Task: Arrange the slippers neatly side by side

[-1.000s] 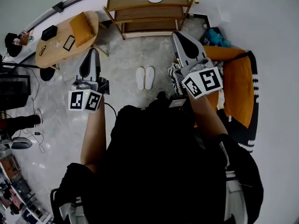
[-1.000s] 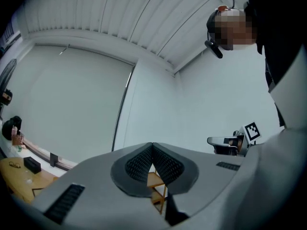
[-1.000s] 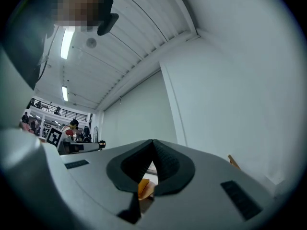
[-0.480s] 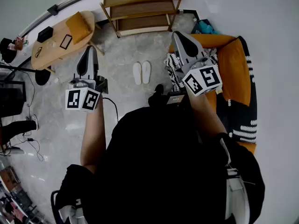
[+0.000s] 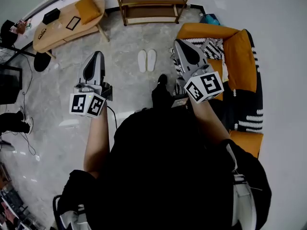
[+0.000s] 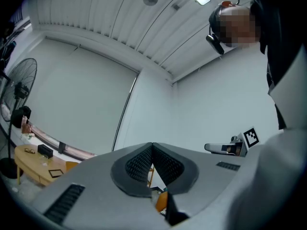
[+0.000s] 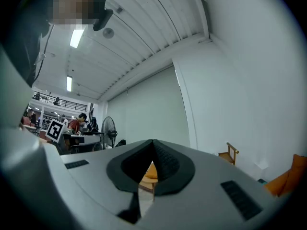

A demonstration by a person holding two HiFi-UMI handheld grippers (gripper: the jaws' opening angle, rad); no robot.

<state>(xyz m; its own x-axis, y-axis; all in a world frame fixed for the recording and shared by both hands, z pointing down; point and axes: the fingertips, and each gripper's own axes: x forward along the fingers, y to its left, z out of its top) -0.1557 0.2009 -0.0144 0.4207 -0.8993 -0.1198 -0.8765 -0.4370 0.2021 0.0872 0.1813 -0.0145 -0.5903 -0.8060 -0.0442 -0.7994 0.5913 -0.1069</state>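
Observation:
Two white slippers (image 5: 147,60) lie side by side on the grey floor, toes away from me, in the head view. My left gripper (image 5: 94,60) is held up at the left, well short of them, its jaws shut and empty. My right gripper (image 5: 181,47) is raised at the right, beside the sofa, also shut with nothing in it. Both gripper views point upward at walls and ceiling: the left gripper (image 6: 152,145) and the right gripper (image 7: 153,142) show closed tips, and no slipper appears there.
A wooden shelf rack (image 5: 154,4) stands beyond the slippers. An oval wooden table (image 5: 62,24) with an orange cushion is at the back left. An orange sofa (image 5: 240,66) with a black-and-white throw fills the right. A fan base (image 5: 42,61) and cables sit at the left.
My view has drawn back from the shelf, so the slippers and rack sit higher in frame. Both grippers stay raised and shut; the right one has dropped slightly lower.

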